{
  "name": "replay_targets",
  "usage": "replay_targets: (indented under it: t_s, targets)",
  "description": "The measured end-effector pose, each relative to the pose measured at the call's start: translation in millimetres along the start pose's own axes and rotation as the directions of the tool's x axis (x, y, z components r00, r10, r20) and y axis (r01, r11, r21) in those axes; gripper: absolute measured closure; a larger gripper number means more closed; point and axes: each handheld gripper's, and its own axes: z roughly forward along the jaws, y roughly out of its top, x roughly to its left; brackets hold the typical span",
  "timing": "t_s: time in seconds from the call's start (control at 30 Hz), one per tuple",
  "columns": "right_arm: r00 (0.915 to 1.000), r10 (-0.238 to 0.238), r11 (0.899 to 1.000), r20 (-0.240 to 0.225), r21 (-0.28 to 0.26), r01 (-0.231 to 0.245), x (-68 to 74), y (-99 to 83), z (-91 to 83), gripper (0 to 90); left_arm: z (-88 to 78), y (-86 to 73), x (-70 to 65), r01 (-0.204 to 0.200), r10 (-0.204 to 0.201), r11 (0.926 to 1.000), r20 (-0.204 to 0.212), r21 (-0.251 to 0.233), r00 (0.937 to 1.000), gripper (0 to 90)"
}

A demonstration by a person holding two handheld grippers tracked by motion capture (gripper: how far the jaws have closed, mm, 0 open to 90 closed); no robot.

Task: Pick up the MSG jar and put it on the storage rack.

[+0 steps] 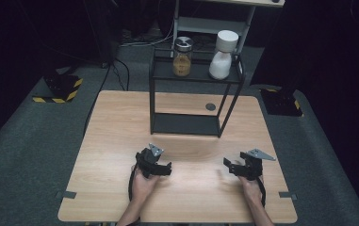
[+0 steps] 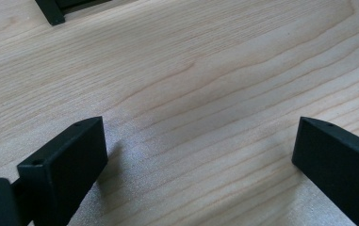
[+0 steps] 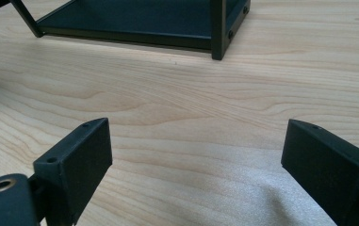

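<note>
Nothing's really started yet: both the left tongs (image 1: pixel 167 168) and right tongs (image 1: pixel 228 166) sit wide open and empty, low over the surface (image 1: pixel 120 141). The amber jar (image 1: pixel 182 57) and white jar (image 1: pixel 223 55) wait on the black rack (image 1: pixel 186 123), well ahead of both tongs, untouched.

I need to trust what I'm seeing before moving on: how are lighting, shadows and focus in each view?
High view: wooden table well lit, surroundings very dark, jars on the black rack readable. Left gripper view: wood grain sharp, soft shadow beside the left tongs, slight sheen near the bottom edge. Right gripper view: right tongs cast soft shadows, rack base in focus.
</note>
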Motion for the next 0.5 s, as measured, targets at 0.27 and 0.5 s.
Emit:
replay_targets:
  t_s: [0.27, 0.5]
  targets:
    - [0.9995, 0.027, 1.000, -0.016, -0.012, -0.027, -5.1, -2.8, -1.0, 8.1, -0.1, 0.2, 0.1, -0.002, 0.002, 1.0000, 0.000, 0.001, 1.0000, 3.8]
    - [0.9989, 0.039, 0.999, -0.026, -0.003, -0.039, -7.5, -1.6, -0.3, 8.1, -0.2, 0.1, -0.3, 0.000, 0.000, 1.0000, -0.003, 0.001, 1.0000, 3.7]
